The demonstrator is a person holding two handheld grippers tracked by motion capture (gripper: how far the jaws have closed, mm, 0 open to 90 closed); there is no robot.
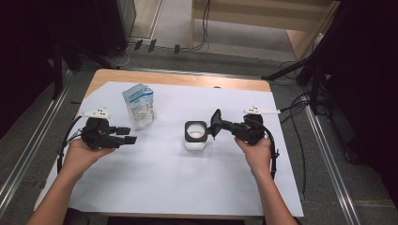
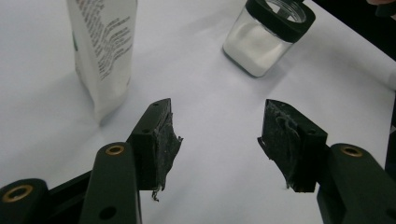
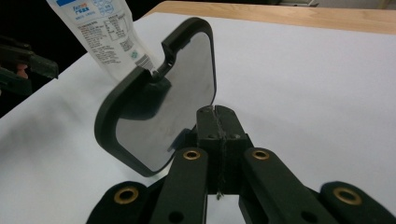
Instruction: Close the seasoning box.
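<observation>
While the right gripper [image 3: 217, 122] has its jaws pressed together on the edge of a black lid [image 3: 159, 93], the pinched part of that edge is hidden behind the jaws, and in the high view the lid stands tilted just beside the open glass jar [image 1: 195, 136] with white content. The left gripper [image 2: 217, 140] stands about half open with nothing between its worn pads [image 2: 166, 144], hovering over the white sheet [image 1: 187, 187]. Just beside it stands an upright pouch [image 1: 139, 106], whose top is cut off in both gripper views and whose print is too small to read.
</observation>
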